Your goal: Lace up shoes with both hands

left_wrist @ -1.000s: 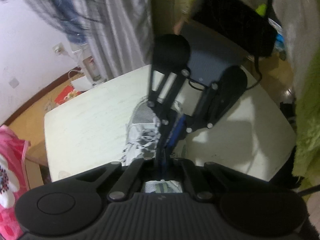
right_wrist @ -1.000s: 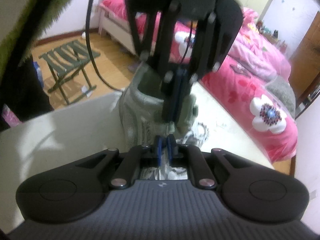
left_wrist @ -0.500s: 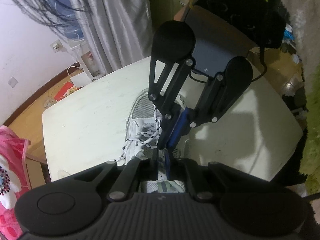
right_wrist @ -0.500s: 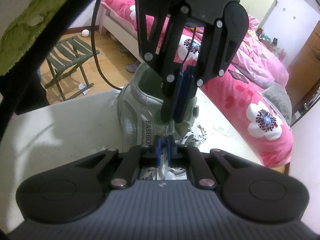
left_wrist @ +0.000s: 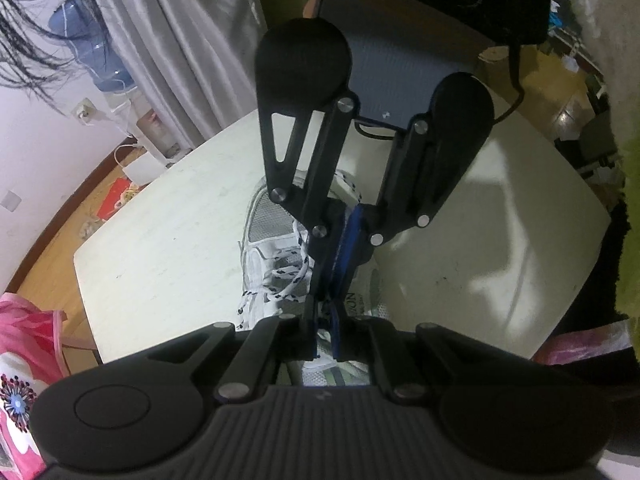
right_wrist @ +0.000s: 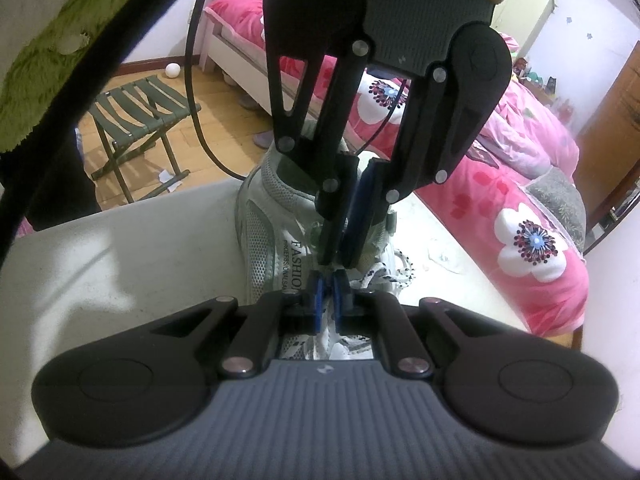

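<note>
Both grippers' fingers (right_wrist: pixel 318 300) meet tip-to-tip w/ lace (left_wrist: pixel 288 286) over shoe (right_wrist: pixel 264 236).

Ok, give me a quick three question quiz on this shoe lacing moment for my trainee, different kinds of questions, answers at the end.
1. True or false: the sneaker rests on the white table.
2. Which word is printed largest on the sneaker's tongue label? A) SPORT B) FASHION C) RUNNING
3. Fill in: the lace is white with ____ flecks.

Key
1. True.
2. B. In the right wrist view the label sits just left of the left gripper, whose blue pads stand nearly together.
3. Black. The right gripper has its pads close around a lace strand.
</note>
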Available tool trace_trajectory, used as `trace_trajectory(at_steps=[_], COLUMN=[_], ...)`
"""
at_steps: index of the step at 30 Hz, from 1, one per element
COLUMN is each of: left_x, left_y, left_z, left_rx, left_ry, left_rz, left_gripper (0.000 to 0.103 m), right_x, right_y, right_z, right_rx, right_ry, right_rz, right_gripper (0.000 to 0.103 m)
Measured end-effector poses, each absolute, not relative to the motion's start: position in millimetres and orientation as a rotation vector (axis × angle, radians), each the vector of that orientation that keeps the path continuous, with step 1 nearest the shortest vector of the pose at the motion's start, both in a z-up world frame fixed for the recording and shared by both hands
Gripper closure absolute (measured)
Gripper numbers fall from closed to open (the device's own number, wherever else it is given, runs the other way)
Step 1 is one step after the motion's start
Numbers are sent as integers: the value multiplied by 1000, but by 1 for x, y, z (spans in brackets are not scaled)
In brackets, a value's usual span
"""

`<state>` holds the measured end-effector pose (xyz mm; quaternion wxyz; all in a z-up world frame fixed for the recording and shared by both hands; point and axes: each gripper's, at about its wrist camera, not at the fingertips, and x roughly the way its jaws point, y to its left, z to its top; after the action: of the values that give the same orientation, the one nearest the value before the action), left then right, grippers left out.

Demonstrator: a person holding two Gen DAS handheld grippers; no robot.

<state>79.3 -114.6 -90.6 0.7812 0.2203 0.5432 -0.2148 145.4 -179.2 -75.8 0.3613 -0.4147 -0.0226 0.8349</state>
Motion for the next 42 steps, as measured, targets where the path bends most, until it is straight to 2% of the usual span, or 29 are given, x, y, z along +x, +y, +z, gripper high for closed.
trace_trajectory(at_steps=[7, 20, 41, 42], left_x=[82, 80, 82, 83], left_y=[-113, -113, -88, -85], left_z=[-92, -88, -62, -58], left_rx=[473, 460, 222, 195], left_ry=[1204, 1200, 1268, 1269], left_rz=[-466, -469, -415, -411], left_gripper=[94, 100, 103, 103], right_x=[146, 147, 143, 142], right_y=[-180, -178, -178, -178], right_z=[-76, -77, -77, -79], right_rx=[-1052, -1030, -1006, -1022], right_ry=[-43, -11, 8, 11], right_rz=[2149, 2137, 2121, 2116], right_gripper=[99, 99, 98, 96])
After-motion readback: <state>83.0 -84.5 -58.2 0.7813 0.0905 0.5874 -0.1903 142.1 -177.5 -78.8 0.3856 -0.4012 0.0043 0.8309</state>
